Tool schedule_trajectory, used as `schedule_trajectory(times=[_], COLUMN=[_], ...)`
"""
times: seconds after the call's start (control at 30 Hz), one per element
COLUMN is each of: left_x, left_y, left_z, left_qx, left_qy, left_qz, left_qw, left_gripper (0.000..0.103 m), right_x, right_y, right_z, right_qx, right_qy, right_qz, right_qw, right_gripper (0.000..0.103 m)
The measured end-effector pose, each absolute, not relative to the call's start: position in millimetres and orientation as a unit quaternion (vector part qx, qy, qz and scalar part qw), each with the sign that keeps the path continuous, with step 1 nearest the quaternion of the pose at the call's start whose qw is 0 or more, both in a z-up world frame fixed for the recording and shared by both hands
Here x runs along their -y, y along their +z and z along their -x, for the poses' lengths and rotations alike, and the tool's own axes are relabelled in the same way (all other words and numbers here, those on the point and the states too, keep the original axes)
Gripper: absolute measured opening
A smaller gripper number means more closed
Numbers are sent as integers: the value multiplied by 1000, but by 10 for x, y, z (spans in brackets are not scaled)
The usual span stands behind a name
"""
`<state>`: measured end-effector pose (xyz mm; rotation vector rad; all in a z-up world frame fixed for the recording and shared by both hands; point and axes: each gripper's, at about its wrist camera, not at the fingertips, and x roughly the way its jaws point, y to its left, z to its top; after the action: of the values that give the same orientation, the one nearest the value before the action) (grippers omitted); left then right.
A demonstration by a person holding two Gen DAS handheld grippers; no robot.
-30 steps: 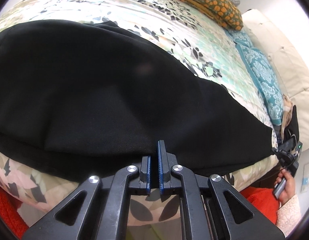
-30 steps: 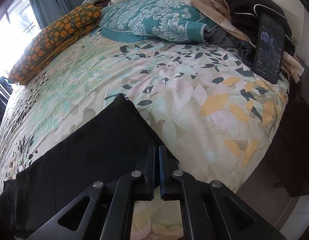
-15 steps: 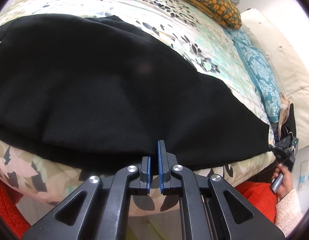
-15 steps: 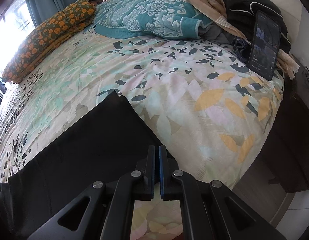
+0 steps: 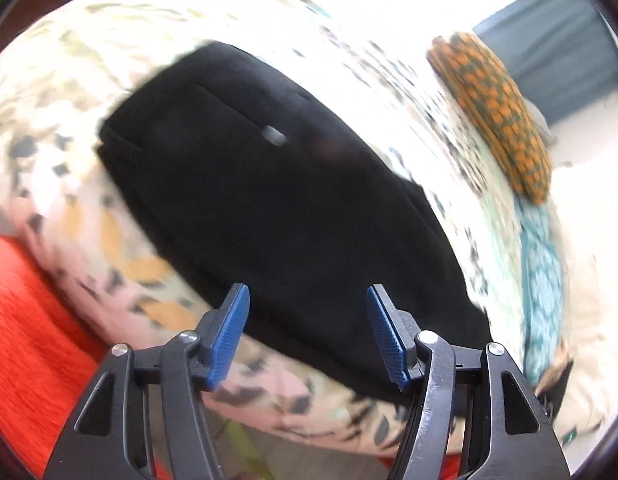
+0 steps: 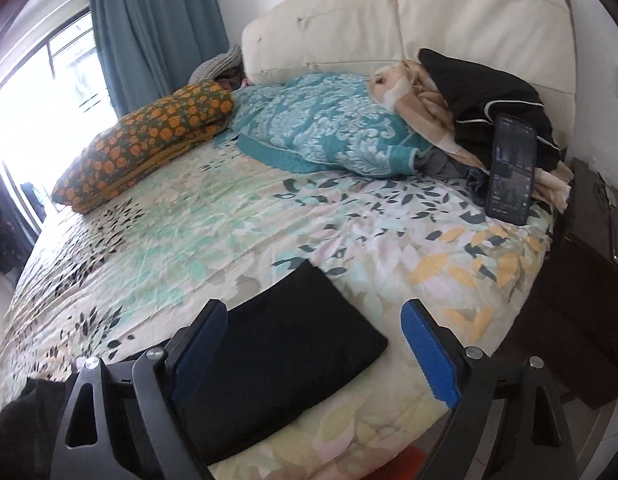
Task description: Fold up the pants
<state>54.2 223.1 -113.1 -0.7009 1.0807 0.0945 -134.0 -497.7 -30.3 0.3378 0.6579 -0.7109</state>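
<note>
Left wrist view: the left gripper (image 5: 307, 334) is hanging over the near edge of the bed w/ the leafy flower-print sheet (image 5: 269, 24). Its jaws are standing wide apart & holding nothing. The black cloth pants (image 5: 277, 200) are lying flat on the bed, right in front of the jaws. Their long side is running from far-left to near-right in this pic. A small grey button (image 5: 273, 136) is showing on the far part, so that is prob. the waist end. The pic is blurry, so edges are hard to see. A long orange-and-green spotted pillow (image 5: 497, 116) is lying well apart, on the far right.

Right wrist view: the right gripper (image 6: 313, 344) is also standing wide & empty. One square end of the black pants (image 6: 285, 344) is lying between the jaws & a bit below them, near the bed edge. The rest is running off to the left, under the gripper. A teal patterned pillow (image 6: 333, 128) & a dark phone standing up (image 6: 511, 168) are sitting far back, by the cream padded headboard (image 6: 429, 12).

I think each gripper is nearest its own end, so the next fold prob. brings one end along the long side to the other.
</note>
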Motion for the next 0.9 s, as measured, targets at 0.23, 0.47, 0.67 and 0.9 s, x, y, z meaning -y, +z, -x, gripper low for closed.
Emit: schedule_trajectory(times=[0.23,0.47,0.67,0.9], left_x=[-3289,-3384,-3325,-3432], left_y=[-1355,-1428,-1394,-1174], left_z=[-611,-691,-781,-576], left_qx=[-509,-491,-482,-452], left_qy=[146,134,131,109], left_qz=[366,379,340,375], left_qw=[765,773,797,802], left_gripper=[63,59,12,8], right_x=[3507,2830,2782,2242], right_y=[-856,-1161,-1149,-1249], right_z=[661,524,519,319], right_qx=[-417,-445,-441,-466], right_qy=[-133,-43,-22,110], right_qz=[3,130,122,76], right_qw=[899,885,889,874], right_gripper=[89,89,89,82])
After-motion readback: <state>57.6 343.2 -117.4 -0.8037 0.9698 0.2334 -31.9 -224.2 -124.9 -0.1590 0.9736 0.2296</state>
